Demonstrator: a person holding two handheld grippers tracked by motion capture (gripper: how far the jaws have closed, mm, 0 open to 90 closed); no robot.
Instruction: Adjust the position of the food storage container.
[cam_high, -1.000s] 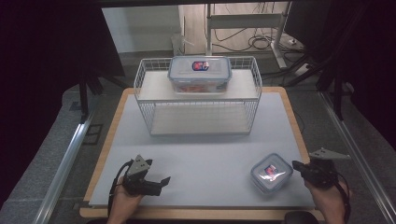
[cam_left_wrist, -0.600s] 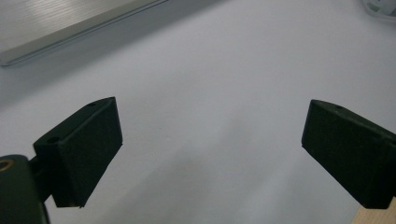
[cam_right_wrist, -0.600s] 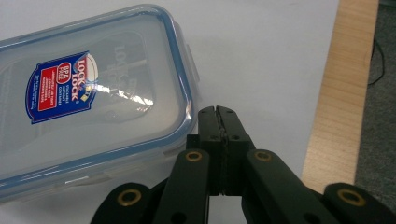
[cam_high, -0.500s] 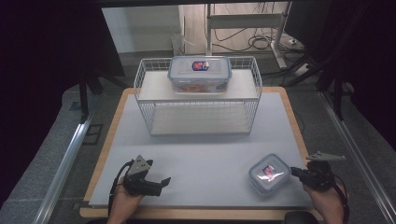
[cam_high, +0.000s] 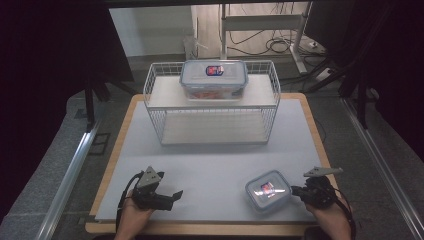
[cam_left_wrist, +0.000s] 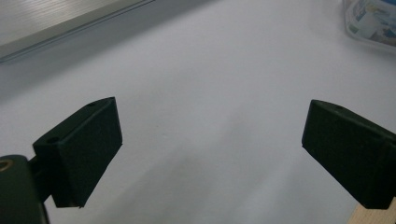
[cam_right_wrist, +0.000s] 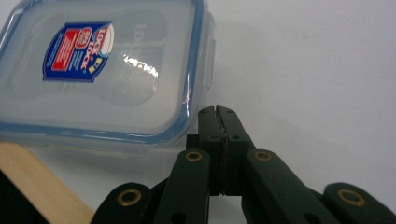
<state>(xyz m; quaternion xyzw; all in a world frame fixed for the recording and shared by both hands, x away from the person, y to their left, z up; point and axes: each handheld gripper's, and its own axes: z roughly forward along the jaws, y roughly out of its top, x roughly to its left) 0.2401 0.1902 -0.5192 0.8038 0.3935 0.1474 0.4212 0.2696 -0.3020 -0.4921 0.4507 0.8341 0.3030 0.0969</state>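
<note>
White mat (cam_high: 215, 165) on wooden table (cam_high: 107, 172), dark room; left gripper (cam_high: 172, 196) agape, right gripper (cam_right_wrist: 218, 113) pinched closed, empty.

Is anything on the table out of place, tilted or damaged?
Nothing stands out. The small box lies flat and lidded by the shut right gripper; the big box sits level on the rack.

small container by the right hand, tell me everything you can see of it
The small container is a square box of clear plastic with rounded corners. Its lid has a blue rim and a red-and-blue label in the middle. The lid is on, and the box lies flat on the white mat near the table's front edge. The right hand-held gripper, jaws shut and empty, sits close beside its corner; whether they touch is unclear.
</note>
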